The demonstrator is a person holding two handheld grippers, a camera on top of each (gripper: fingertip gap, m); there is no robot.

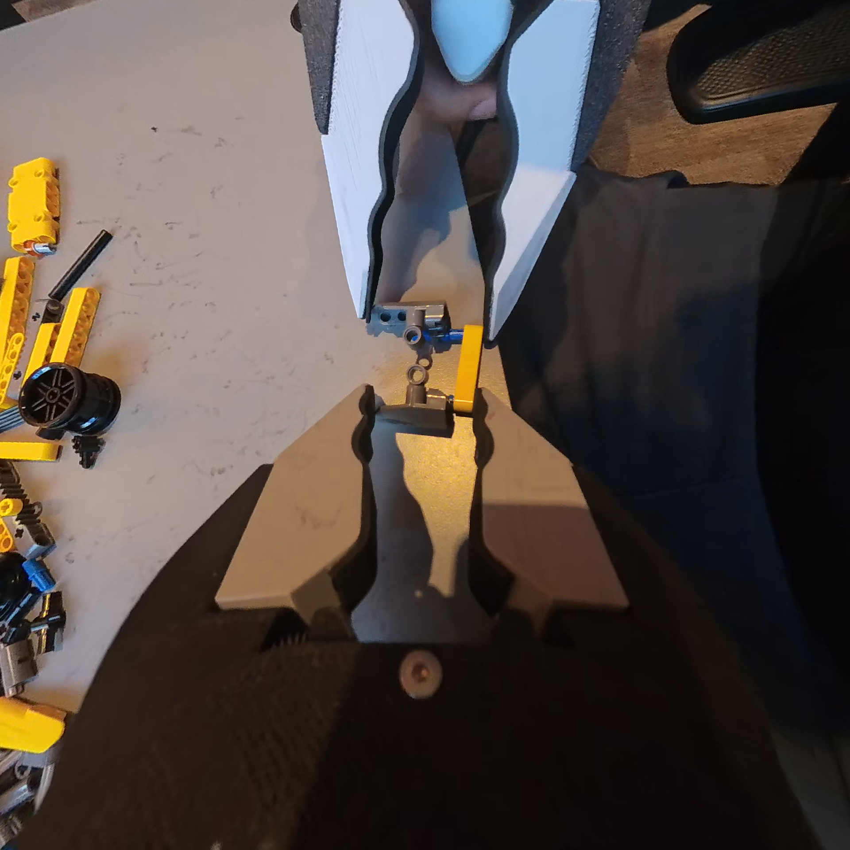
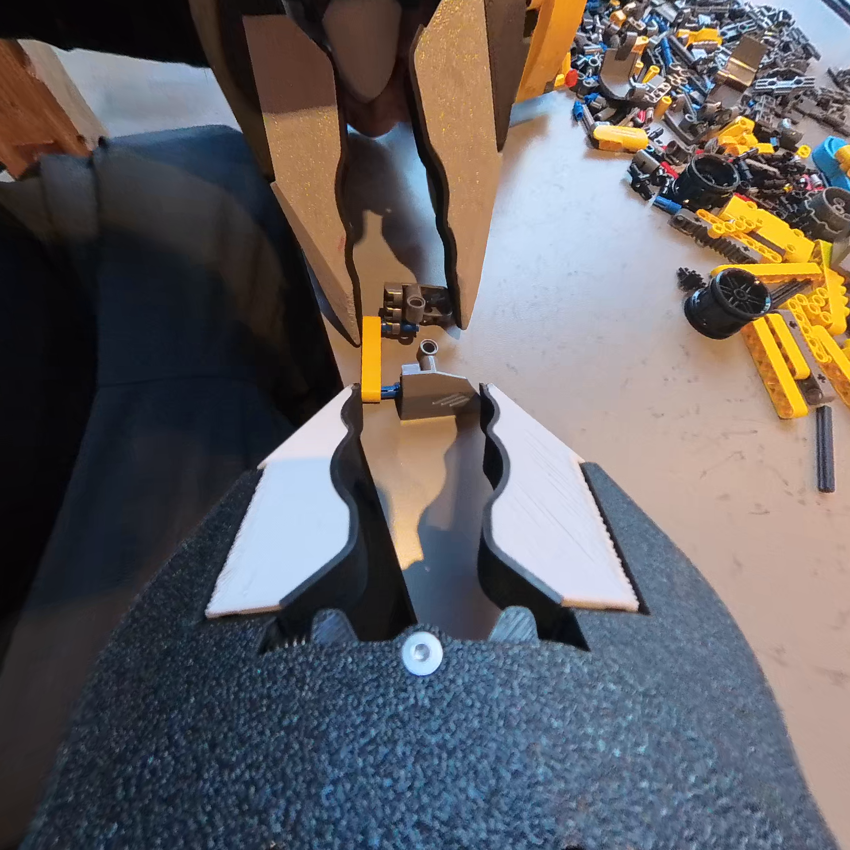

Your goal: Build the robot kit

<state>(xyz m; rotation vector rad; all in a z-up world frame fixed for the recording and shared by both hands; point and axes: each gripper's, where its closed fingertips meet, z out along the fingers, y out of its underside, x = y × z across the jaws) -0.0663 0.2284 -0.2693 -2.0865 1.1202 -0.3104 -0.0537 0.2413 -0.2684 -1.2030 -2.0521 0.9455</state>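
Both grippers meet tip to tip over the edge of a pale table (image 1: 207, 184). My left gripper (image 1: 425, 400), with grey fingers, is shut on a dark grey block piece (image 1: 416, 416). My right gripper (image 2: 418, 391), with white fingers, is shut on a lighter grey block piece (image 2: 437, 398). A short yellow beam (image 1: 469, 368) runs between the two pieces on one side, joined to them by blue pins. Small grey connectors stick out between the blocks. In the right wrist view the left gripper (image 2: 409, 326) comes in from above and the yellow beam (image 2: 371, 363) is on the left.
Loose yellow, black and blue building pieces lie at the left (image 1: 50, 322) with a black wheel (image 1: 69, 404). The right wrist view shows the big pile (image 2: 736, 138), a wheel (image 2: 726, 308) and a black axle (image 2: 824, 455). A person's dark clothing (image 1: 690, 368) lies past the table edge. The wheel (image 2: 726, 308) is about 12 cm from both grippers' fingertips. Seen from the left wrist view (image 1: 78, 379) as well.
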